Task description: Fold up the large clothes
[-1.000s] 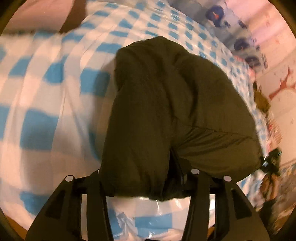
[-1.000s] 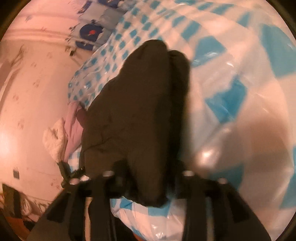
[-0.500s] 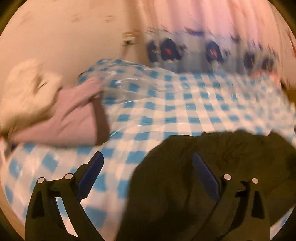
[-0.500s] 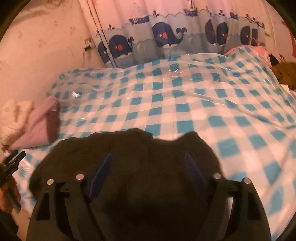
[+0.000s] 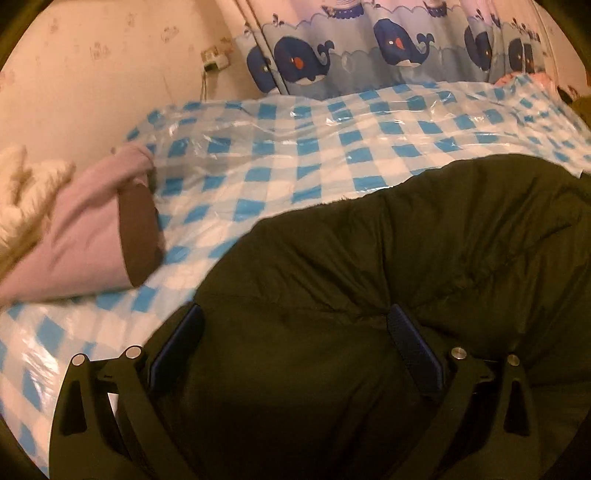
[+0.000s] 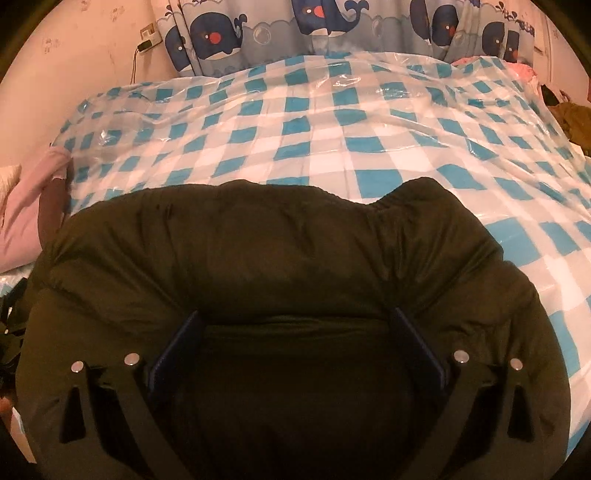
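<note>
Checked plastic sheet (image 6: 332, 122) — whale curtain (image 6: 221, 37) behind.

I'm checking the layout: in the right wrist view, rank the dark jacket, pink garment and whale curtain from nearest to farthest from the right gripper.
1. Dark jacket: directly under the right gripper.
2. Pink garment: far left edge of the bed.
3. Whale curtain: beyond the bed's far side.

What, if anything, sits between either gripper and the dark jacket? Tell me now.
Nothing visible does. The left gripper and the right gripper both stand open right over the dark jacket, its fabric bulging between their fingers. The pink garment lies off to the left on the checkered cover.
</note>
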A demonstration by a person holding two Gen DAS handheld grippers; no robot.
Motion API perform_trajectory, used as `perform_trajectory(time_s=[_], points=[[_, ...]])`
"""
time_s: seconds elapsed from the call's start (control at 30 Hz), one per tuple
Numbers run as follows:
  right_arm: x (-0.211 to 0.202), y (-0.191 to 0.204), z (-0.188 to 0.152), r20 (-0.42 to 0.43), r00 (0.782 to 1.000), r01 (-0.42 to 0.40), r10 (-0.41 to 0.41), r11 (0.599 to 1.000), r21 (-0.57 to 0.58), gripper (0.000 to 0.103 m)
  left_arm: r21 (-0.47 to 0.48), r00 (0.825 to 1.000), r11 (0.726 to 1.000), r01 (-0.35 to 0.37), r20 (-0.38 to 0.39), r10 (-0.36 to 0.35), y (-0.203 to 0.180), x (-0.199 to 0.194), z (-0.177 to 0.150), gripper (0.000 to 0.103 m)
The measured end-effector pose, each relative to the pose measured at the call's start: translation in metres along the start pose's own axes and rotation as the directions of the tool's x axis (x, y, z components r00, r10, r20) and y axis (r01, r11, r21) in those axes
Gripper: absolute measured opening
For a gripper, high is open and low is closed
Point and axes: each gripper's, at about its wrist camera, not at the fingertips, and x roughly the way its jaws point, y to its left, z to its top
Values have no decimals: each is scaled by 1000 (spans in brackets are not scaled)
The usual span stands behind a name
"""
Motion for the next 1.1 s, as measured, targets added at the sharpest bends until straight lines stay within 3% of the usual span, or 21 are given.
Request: perform_trajectory(time_s=[0.17,0.73,0.83,1.1], points=[[0,1,1,-1,1000,1,-1,1000,-1,96,-65,997,995,77,-24,-79,11,13,-1,96],[0,2,1,-2,1000,3,-3,1000,0,96,-59,997,996,72,-24,-74,10,17,-2,96],[-6,5,-3,-15,999,34,-34,999,7,96,-52,995,994,96,-19,-97,10,15,-2,96],[-10,9,-8,4,1000,21,-21,1000,21,96,-63,993,991,116,-17,-117,20,14,-5,96]])
